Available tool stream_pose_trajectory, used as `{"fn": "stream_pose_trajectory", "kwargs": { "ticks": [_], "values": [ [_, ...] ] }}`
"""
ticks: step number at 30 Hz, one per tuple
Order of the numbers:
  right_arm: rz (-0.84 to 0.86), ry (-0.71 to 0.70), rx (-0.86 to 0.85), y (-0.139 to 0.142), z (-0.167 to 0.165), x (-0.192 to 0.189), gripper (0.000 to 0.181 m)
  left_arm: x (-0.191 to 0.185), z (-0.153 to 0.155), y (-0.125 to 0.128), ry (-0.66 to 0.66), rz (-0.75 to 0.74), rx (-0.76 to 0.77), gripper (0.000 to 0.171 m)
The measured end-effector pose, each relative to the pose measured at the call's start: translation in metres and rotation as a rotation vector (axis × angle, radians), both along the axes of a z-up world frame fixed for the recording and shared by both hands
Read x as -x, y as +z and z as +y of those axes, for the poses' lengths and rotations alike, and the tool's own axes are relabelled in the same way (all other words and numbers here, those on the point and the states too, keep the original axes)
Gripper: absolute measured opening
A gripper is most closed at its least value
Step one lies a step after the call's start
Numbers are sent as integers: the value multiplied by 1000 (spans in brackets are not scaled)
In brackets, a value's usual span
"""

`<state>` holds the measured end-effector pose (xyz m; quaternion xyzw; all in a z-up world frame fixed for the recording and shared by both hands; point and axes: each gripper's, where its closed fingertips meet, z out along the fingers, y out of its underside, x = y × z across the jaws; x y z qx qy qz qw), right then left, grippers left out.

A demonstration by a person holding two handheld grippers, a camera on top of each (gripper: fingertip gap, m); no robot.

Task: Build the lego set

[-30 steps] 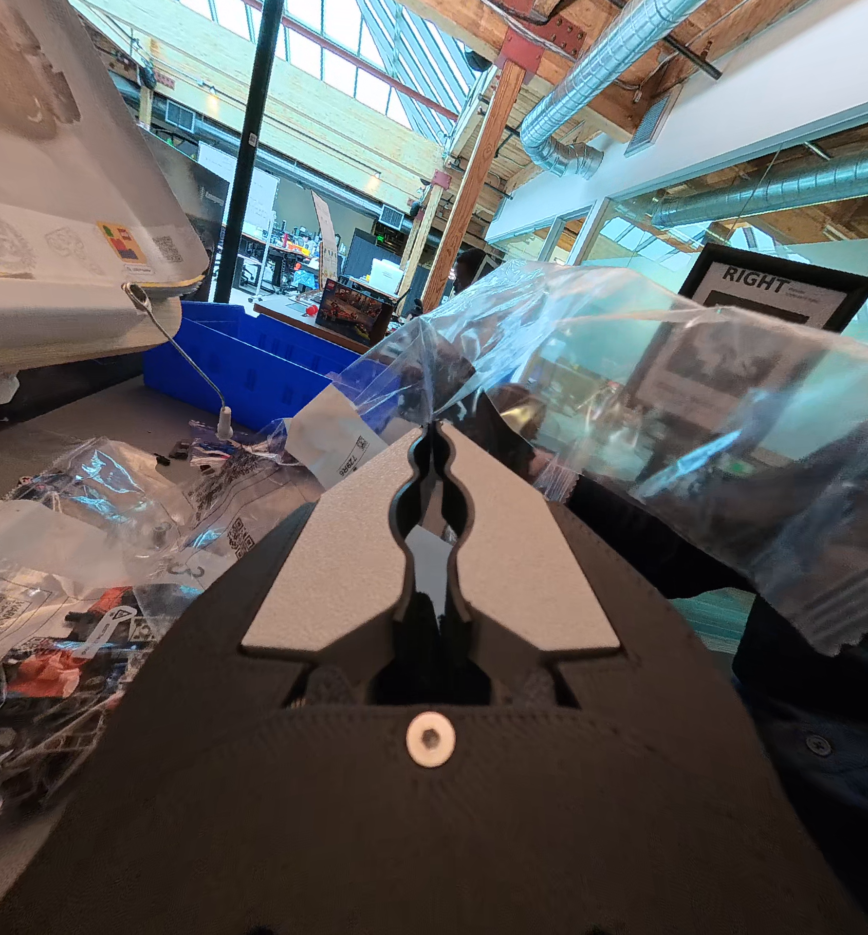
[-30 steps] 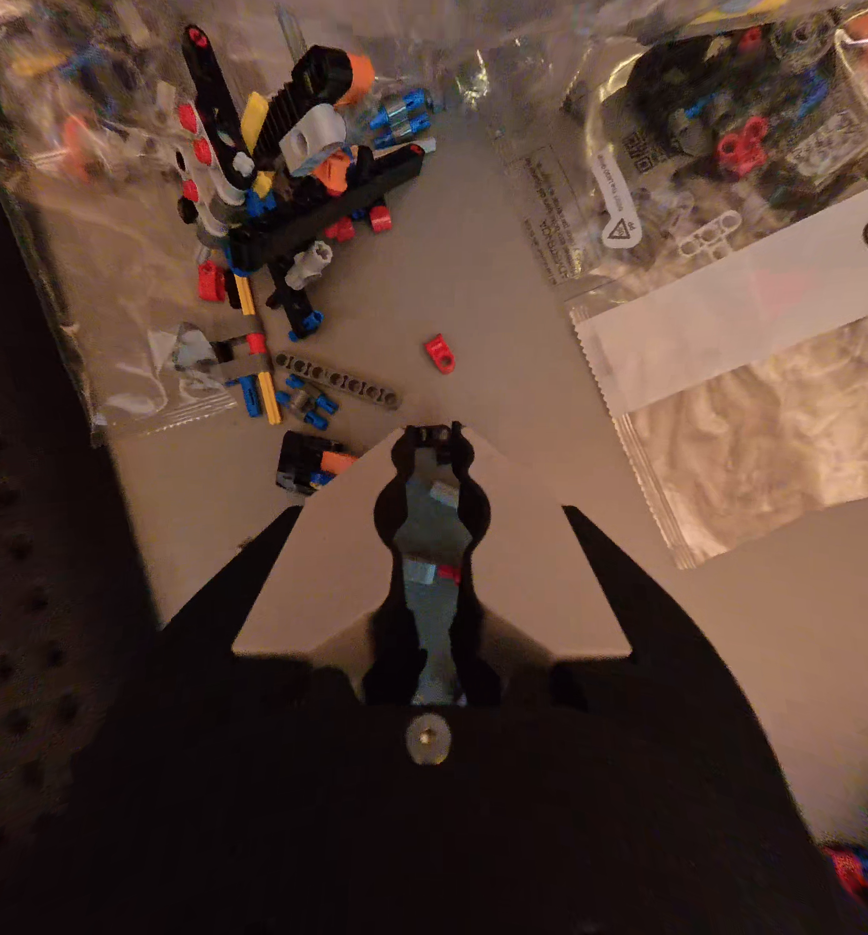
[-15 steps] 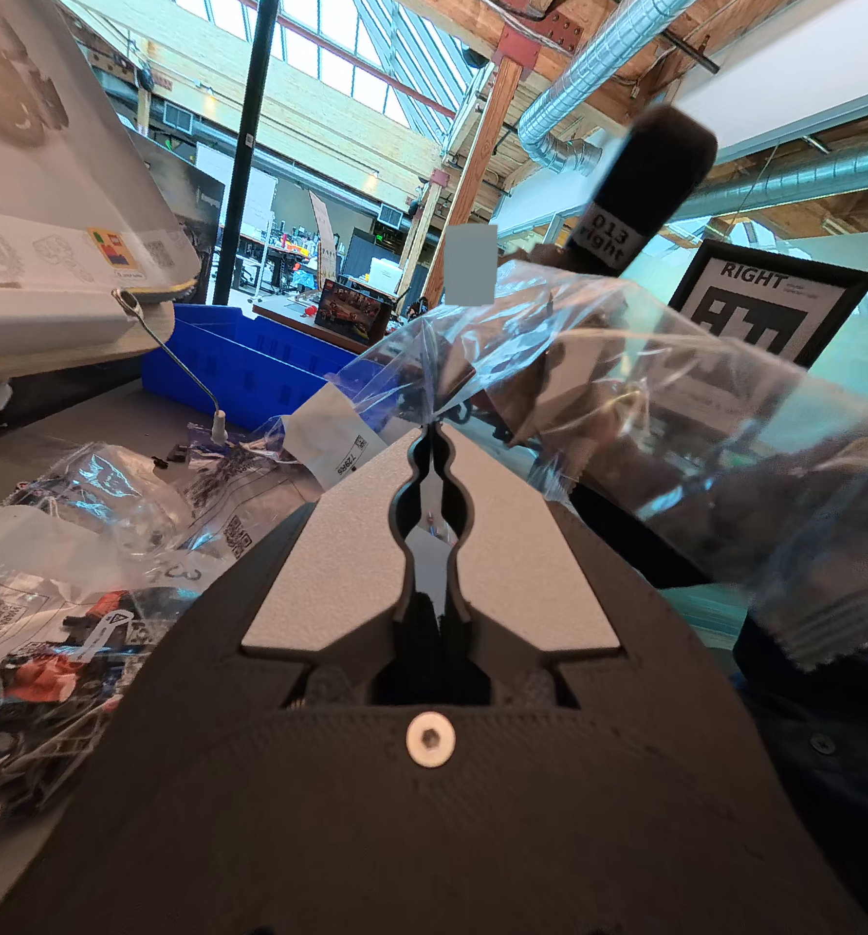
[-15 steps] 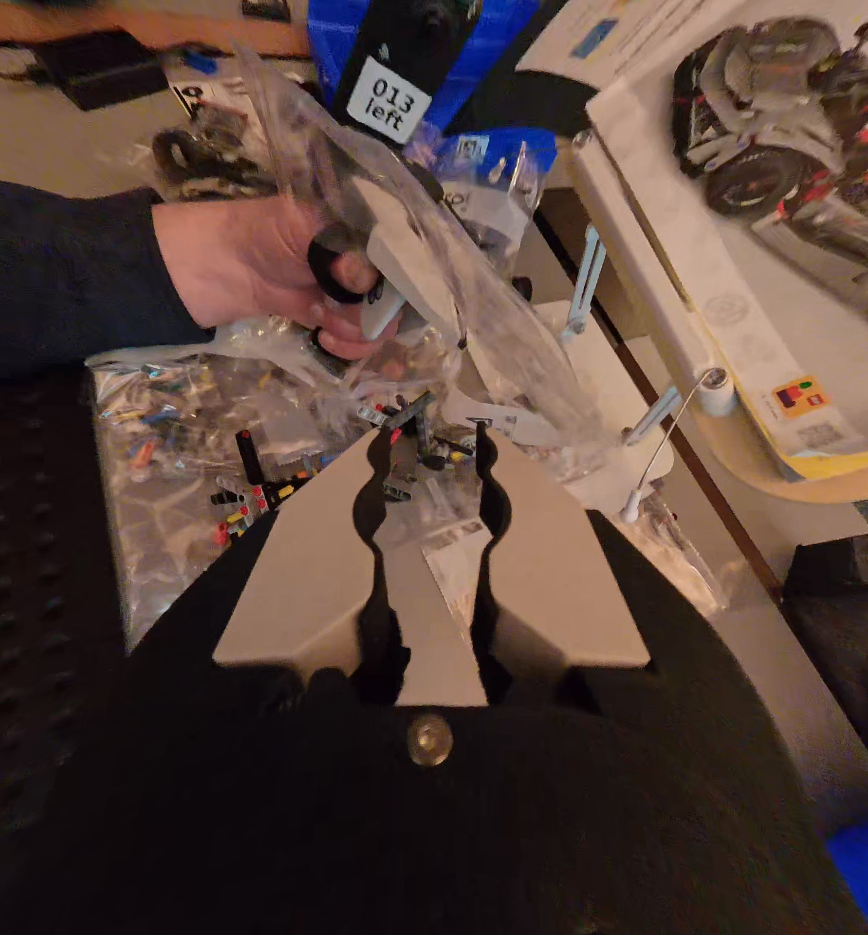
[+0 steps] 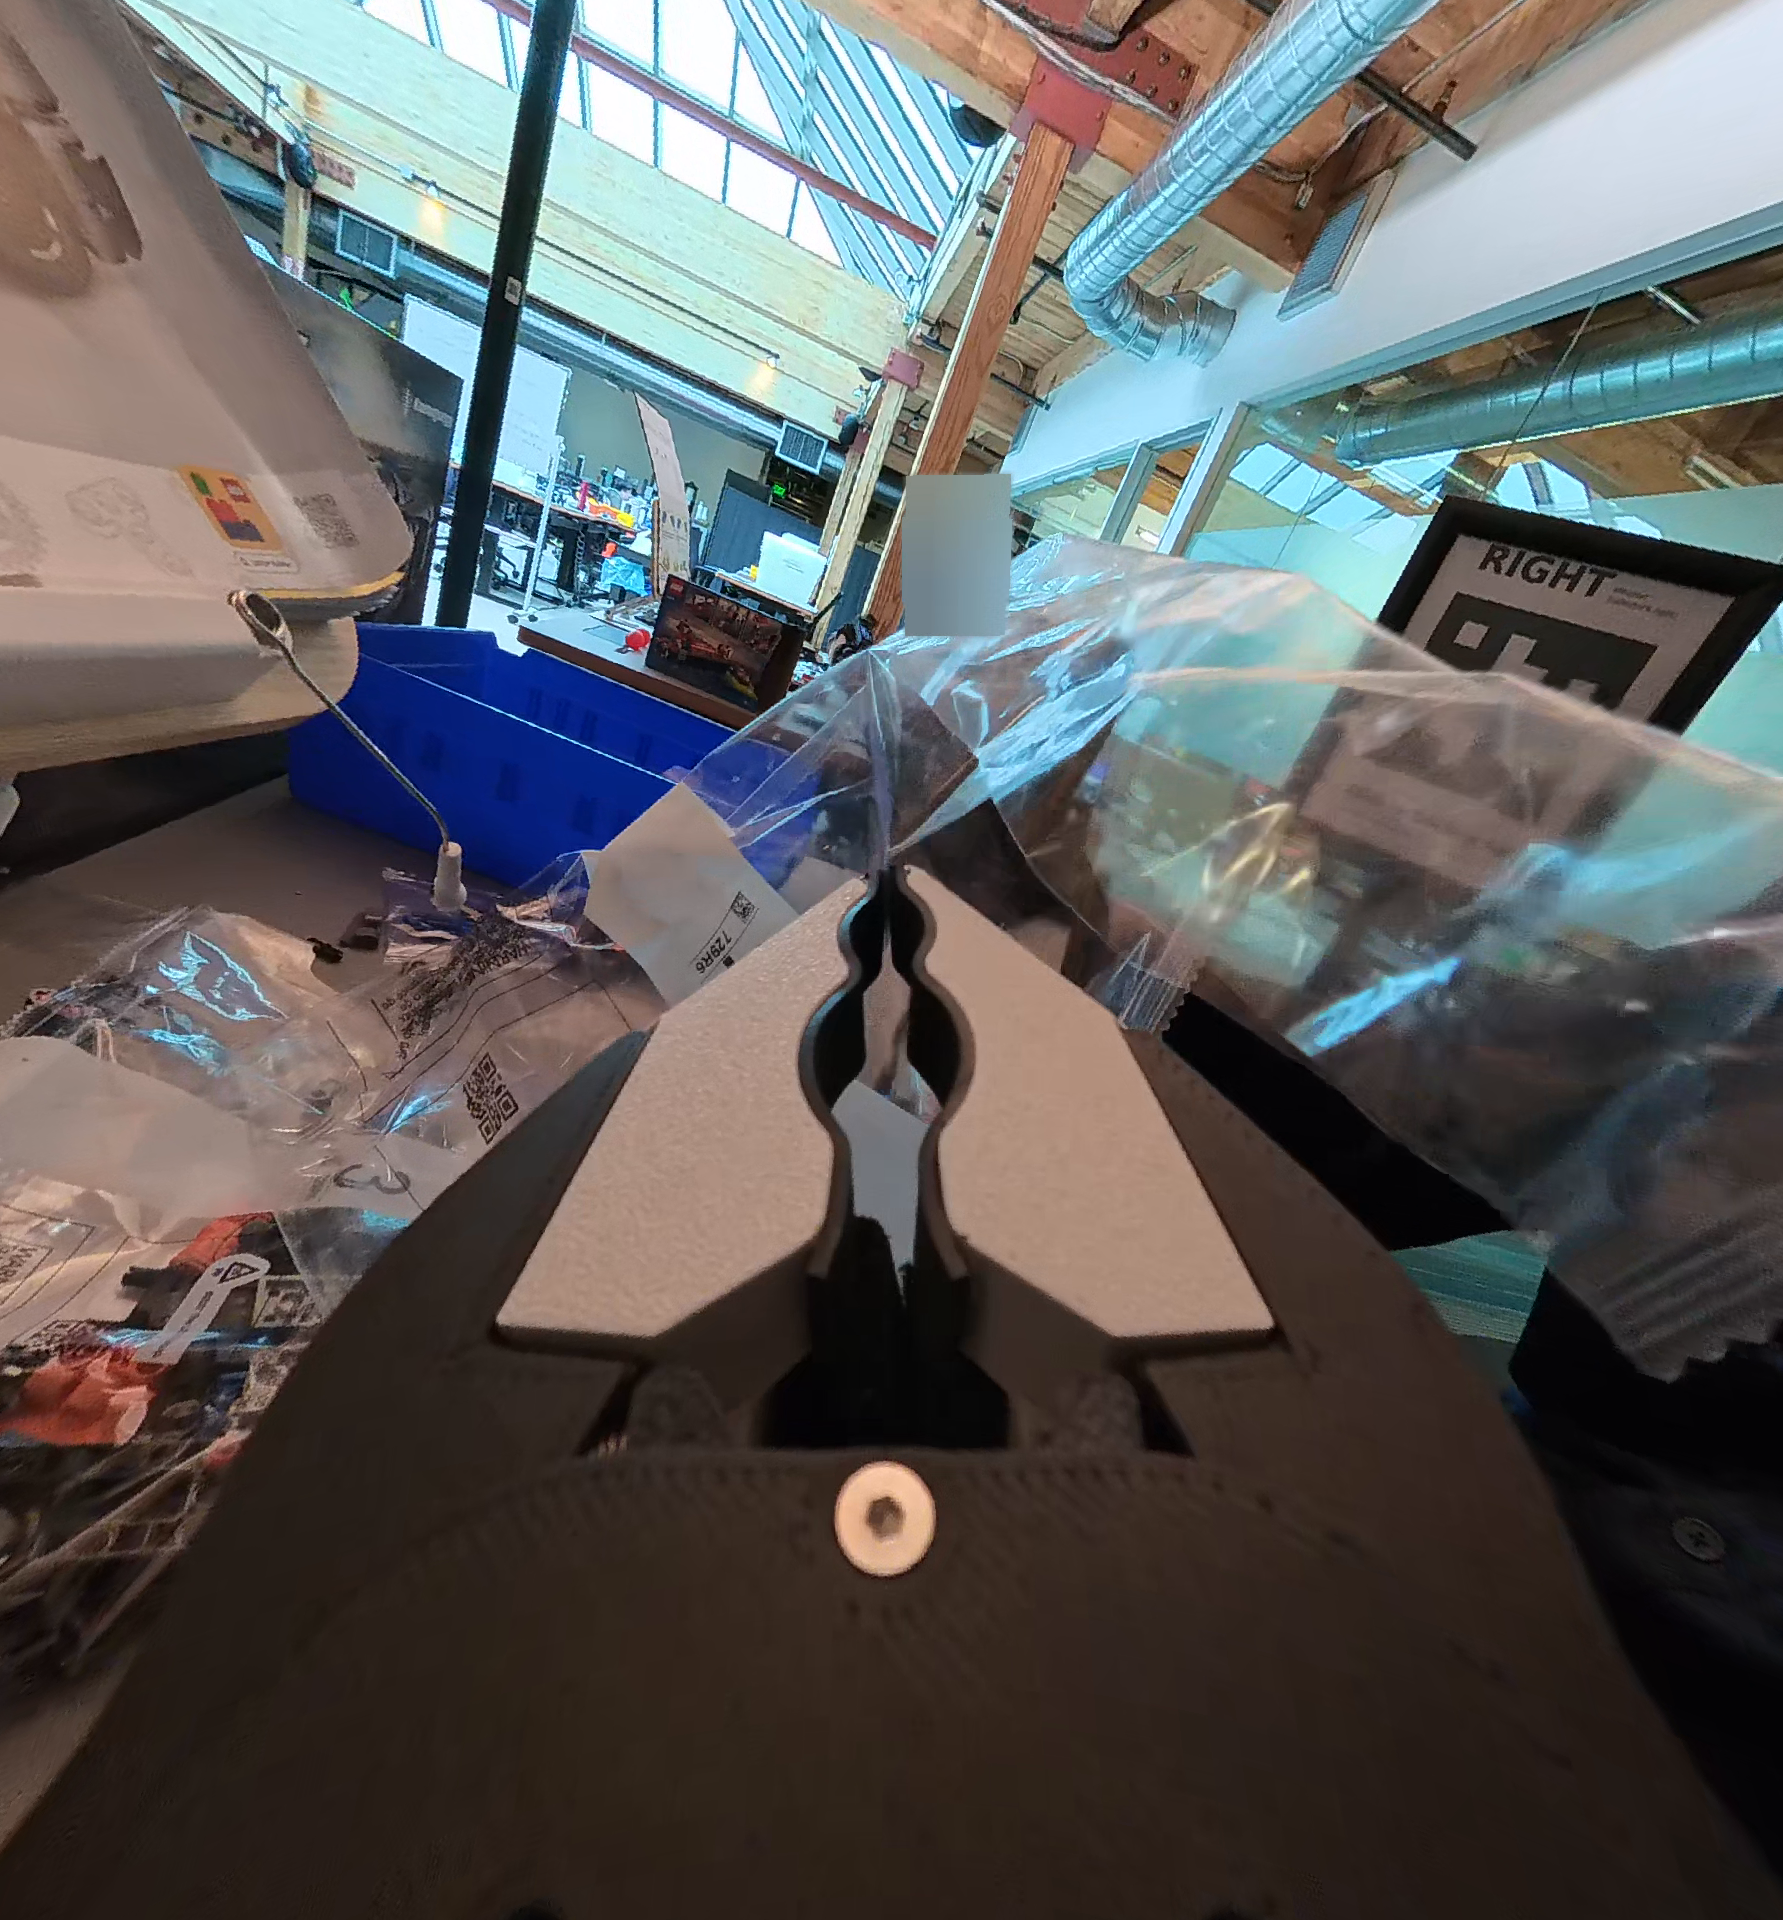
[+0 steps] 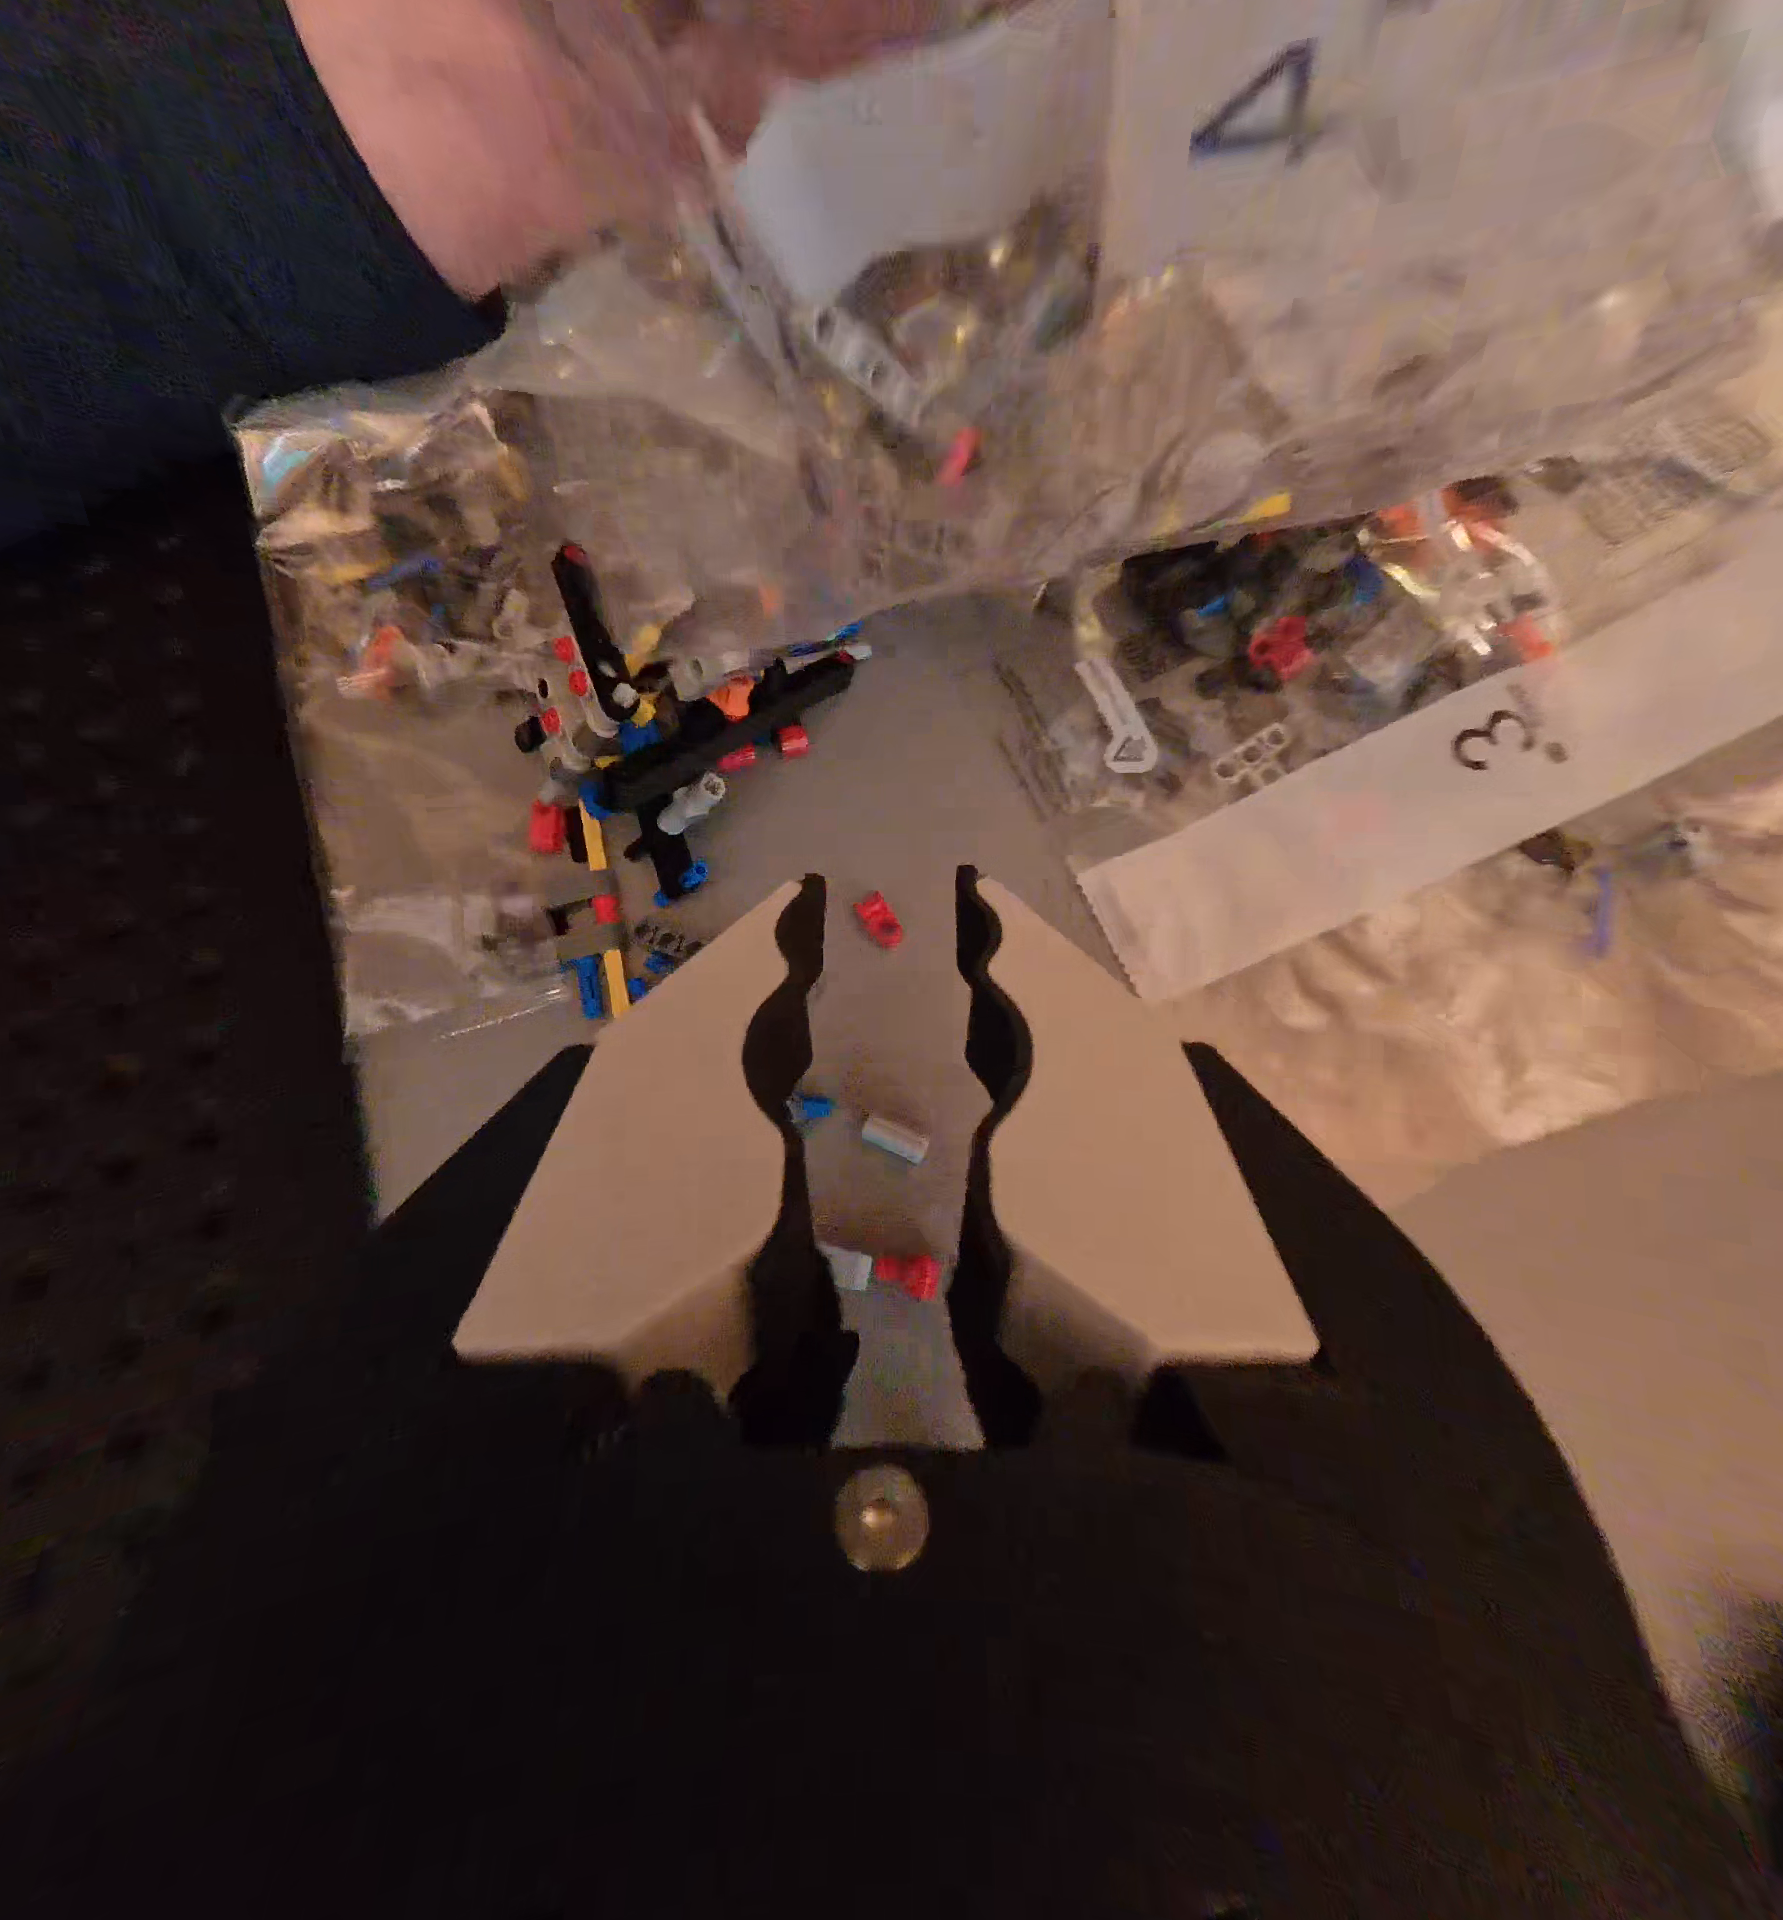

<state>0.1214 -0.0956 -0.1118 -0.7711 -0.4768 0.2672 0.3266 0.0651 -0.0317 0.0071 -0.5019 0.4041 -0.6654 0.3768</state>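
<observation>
The clear plastic bag [image 5: 1386, 831] is glassy with pale blue glints and a zigzag cut edge. The blue plastic bin [image 5: 513, 758] is a solid deep blue. The grey tabletop [image 6: 897, 790] looks warm tan. On it, the heap of loose lego pieces [image 6: 658, 748] mixes black, red, blue, yellow, orange and light grey; the small red lego piece [image 6: 876, 920] is plain red. The white paper strip [image 6: 1438, 800] bears a black mark.

Ceiling: you've got timber beams [image 5: 1126, 62], silver ducts [image 5: 1251, 114], skylights [image 5: 700, 114] letting daylight in.
Right: white wall [image 5: 1593, 177], glass partition [image 5: 1261, 468].
Middle: black pole [image 5: 497, 312].
Far back: desks [image 5: 596, 520].
</observation>
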Motion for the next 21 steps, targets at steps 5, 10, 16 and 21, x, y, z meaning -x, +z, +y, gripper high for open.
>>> {"fn": "stream_pose_trajectory", "kwargs": {
  "ticks": [5,10,16,21],
  "values": [
    [-228,60,66,-64,1,14,19,0,1,-1,-1,2,2,0],
    [-184,69,49,-47,-3,12,5,1,2,0,2,0,2,0],
    [19,38,-151,65,-10,-1,5,0,1,-1,1,2,2,0],
    [96,48,-302,131,2,26,5,-4,-2,-4,-10,15,1,0]
  ]
}}
